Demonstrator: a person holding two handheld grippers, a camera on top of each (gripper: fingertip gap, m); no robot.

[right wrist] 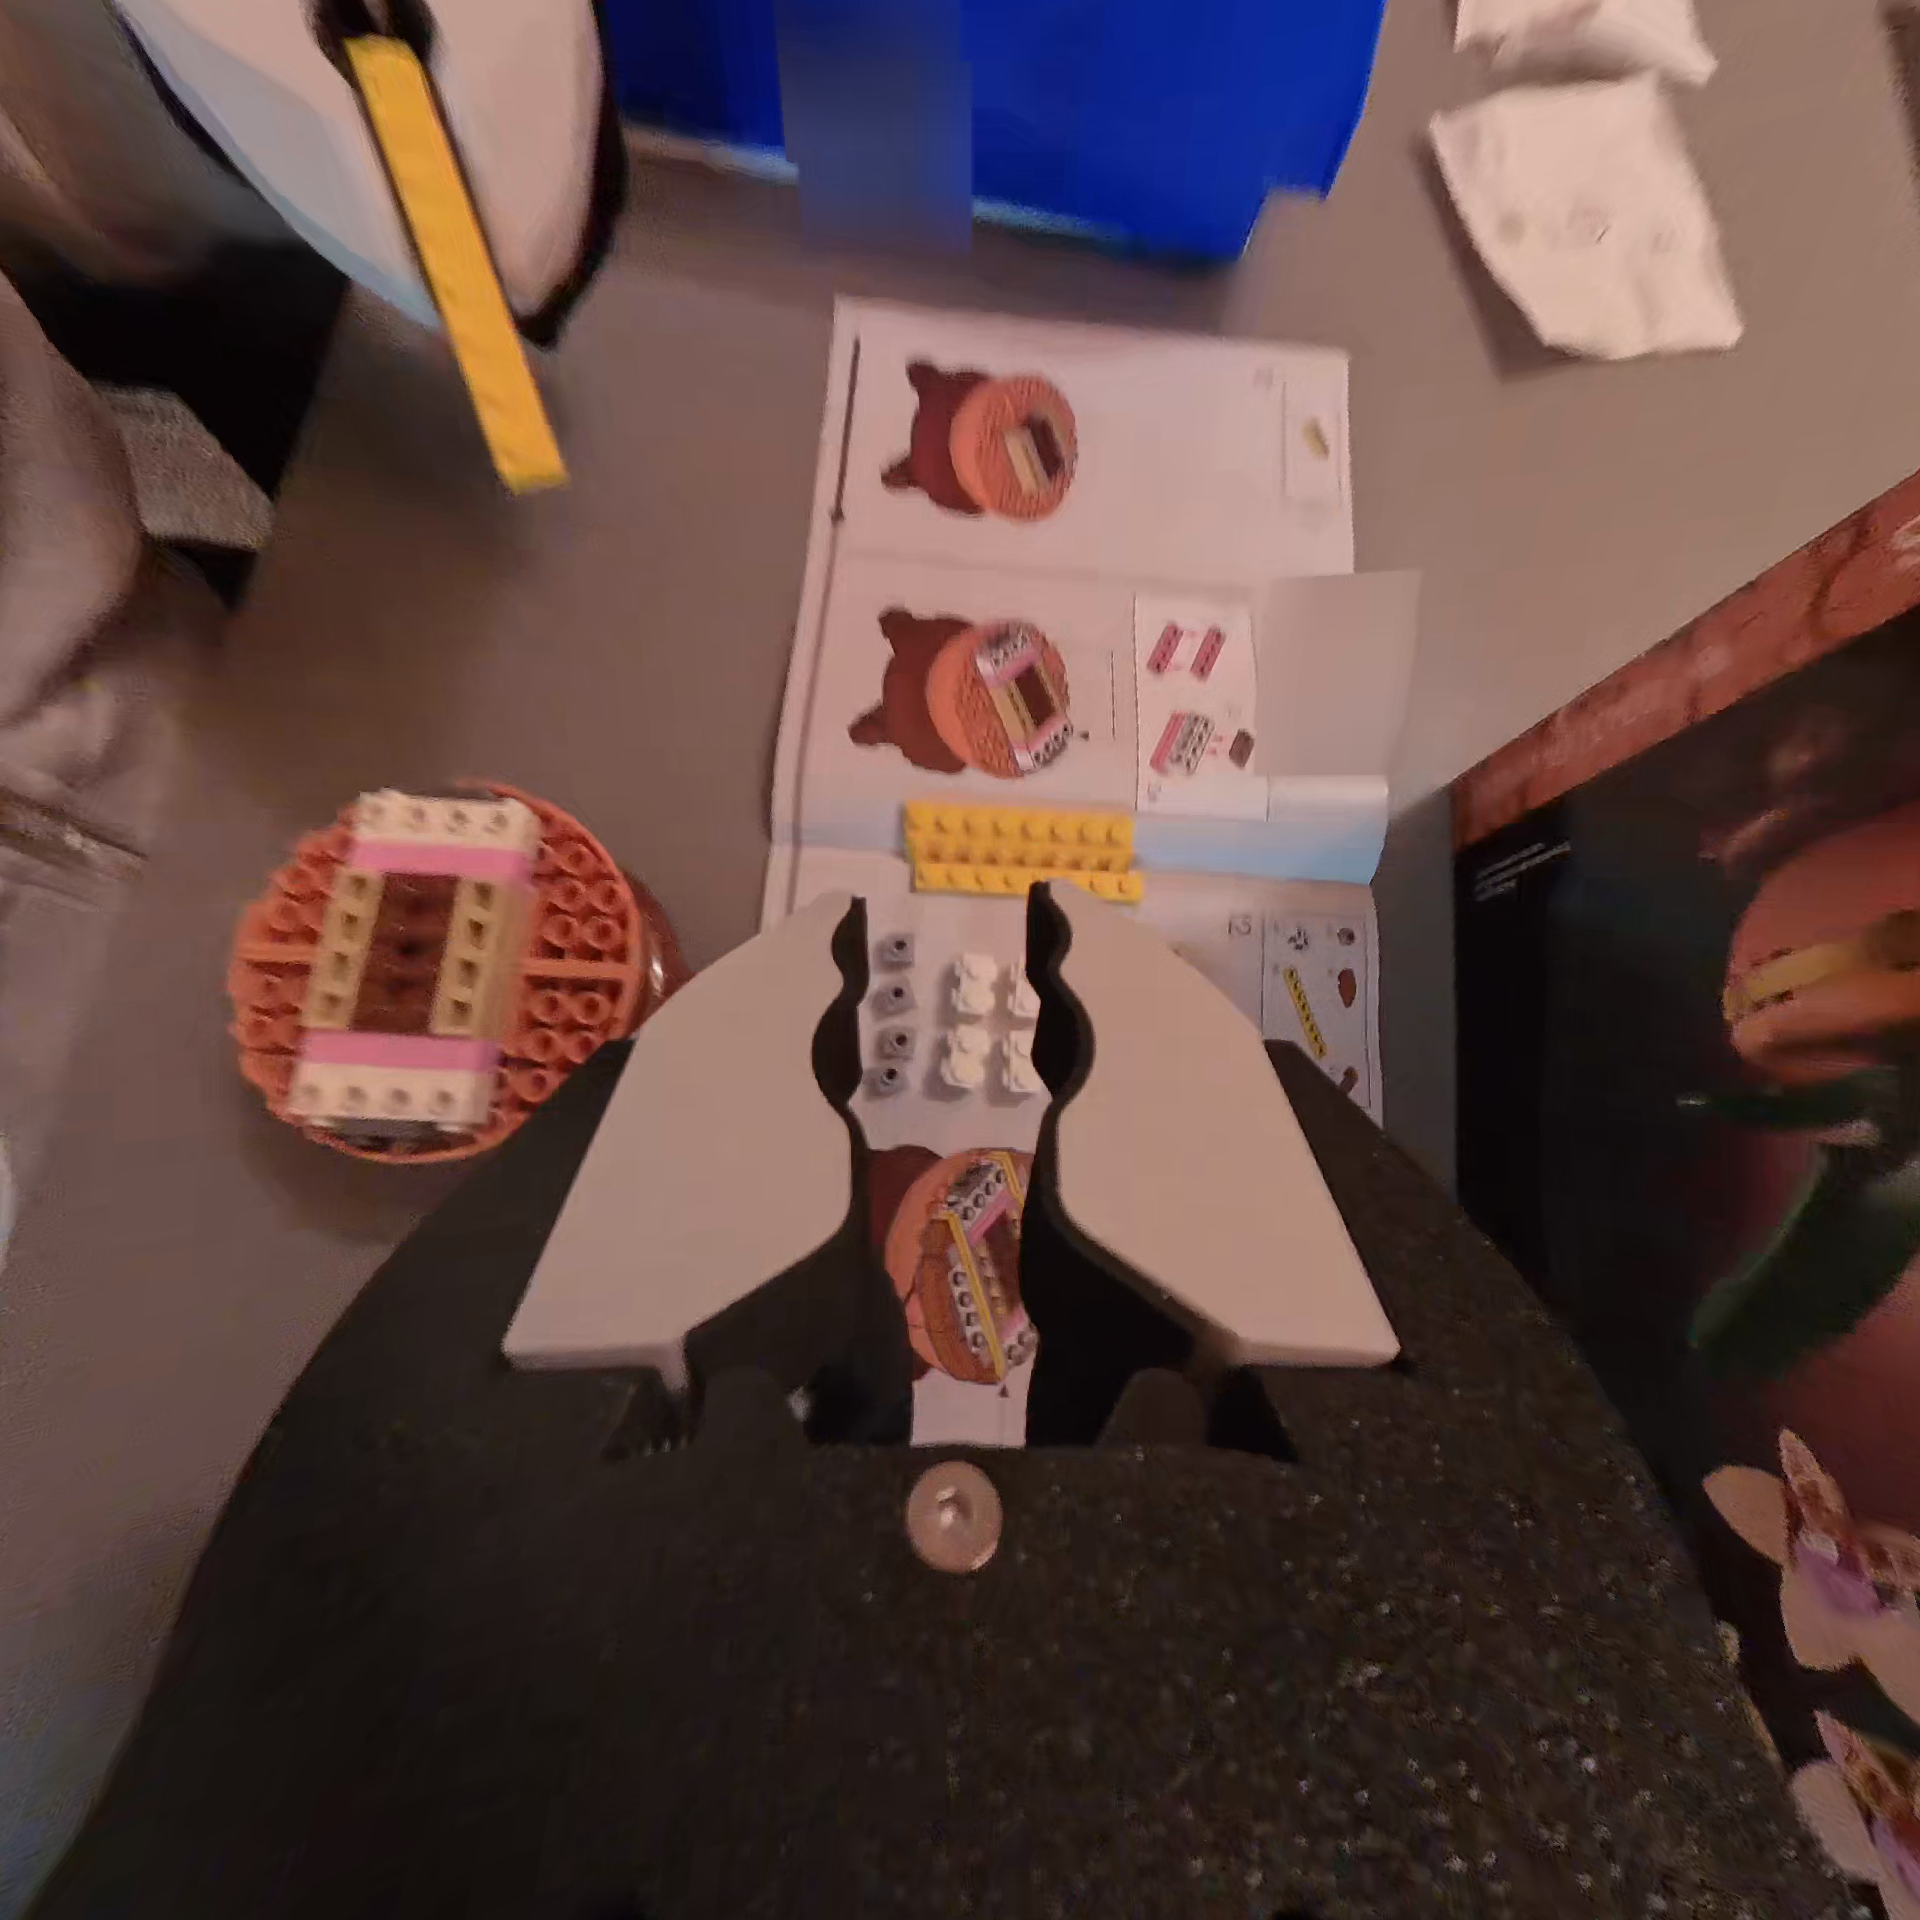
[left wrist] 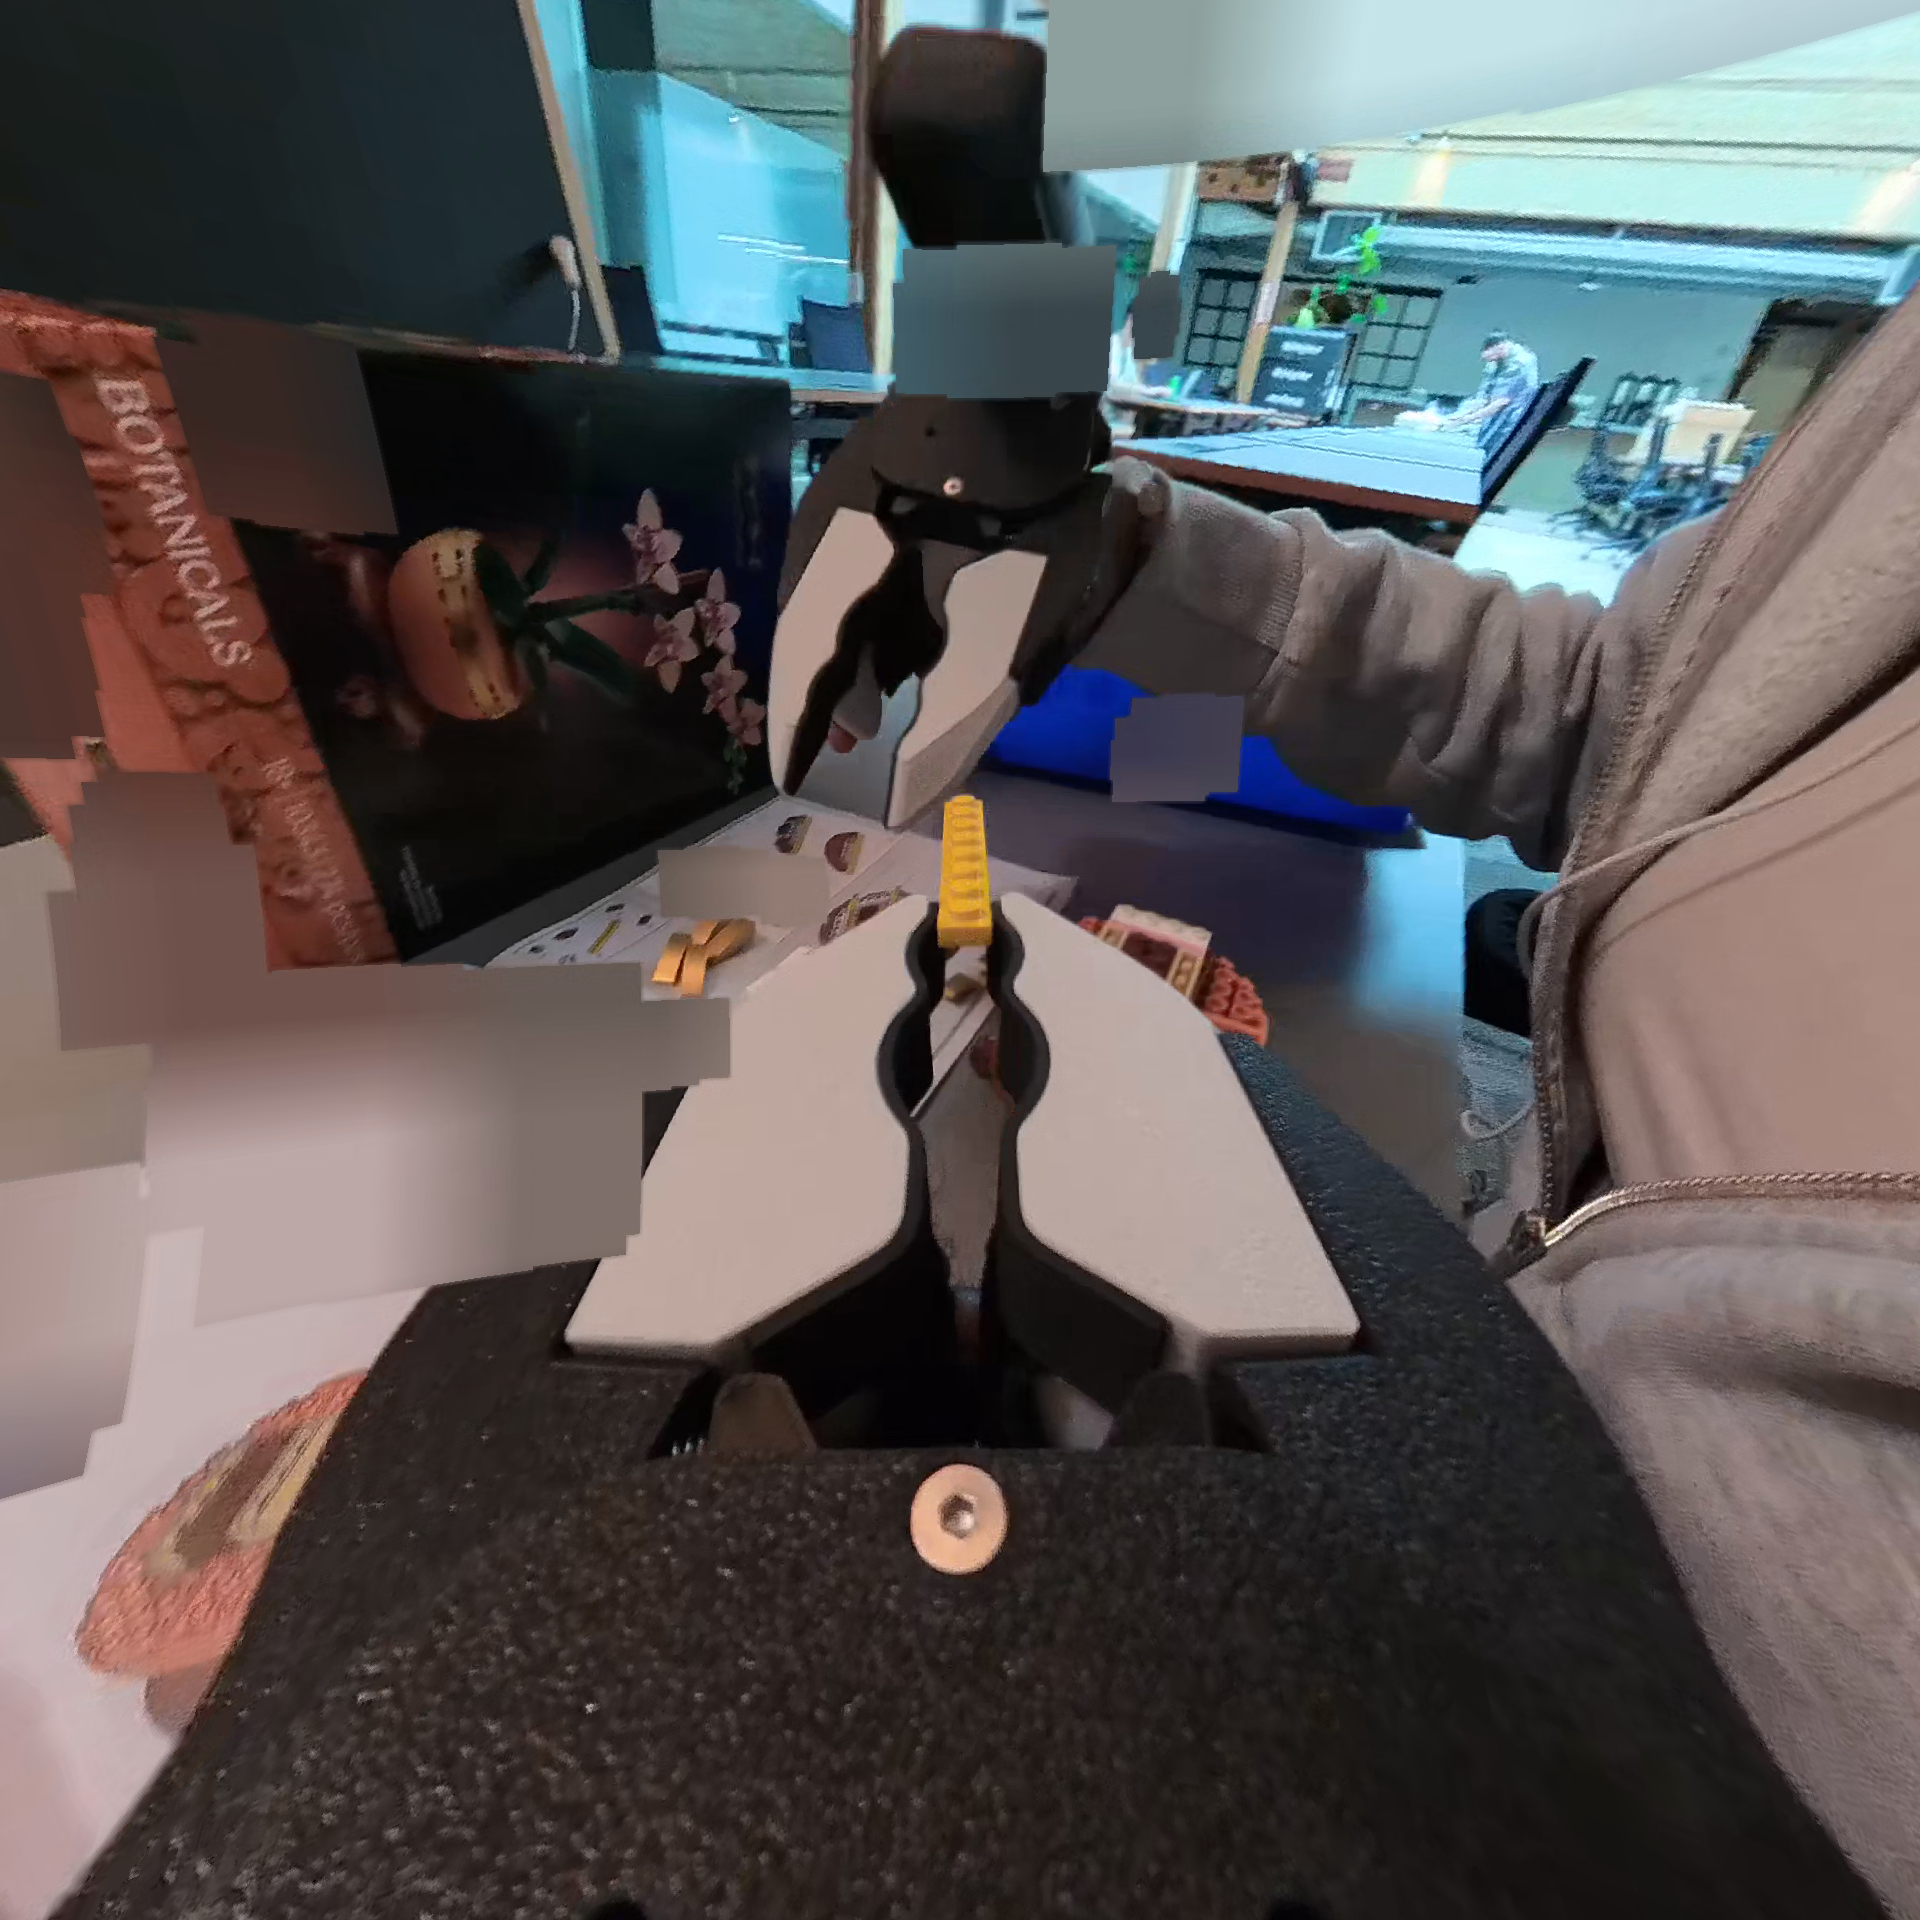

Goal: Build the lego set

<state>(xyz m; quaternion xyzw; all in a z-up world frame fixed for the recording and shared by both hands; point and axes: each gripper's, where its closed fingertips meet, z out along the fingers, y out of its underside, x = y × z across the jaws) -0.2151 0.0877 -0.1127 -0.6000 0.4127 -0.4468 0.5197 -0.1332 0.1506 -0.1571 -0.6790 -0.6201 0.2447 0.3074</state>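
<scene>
Left gripper [left wrist: 964, 920] pinching a long yellow studded strip [left wrist: 962, 871] by one end, held in the air. Right gripper [right wrist: 945, 904] spread wide, empty, above the instruction booklet [right wrist: 1081, 540]. On the booklet: more yellow strips [right wrist: 1023, 852], small grey pieces [right wrist: 894, 1018], small white pieces [right wrist: 982, 1023]. Beside it on the grey table [right wrist: 644, 582], the round orange base [right wrist: 426, 971] with tan, pink and white bricks built on top (blurred). Lego box [left wrist: 499, 644] standing upright alongside; blue bin [right wrist: 1122, 114] at the far edge, contents not visible.
</scene>
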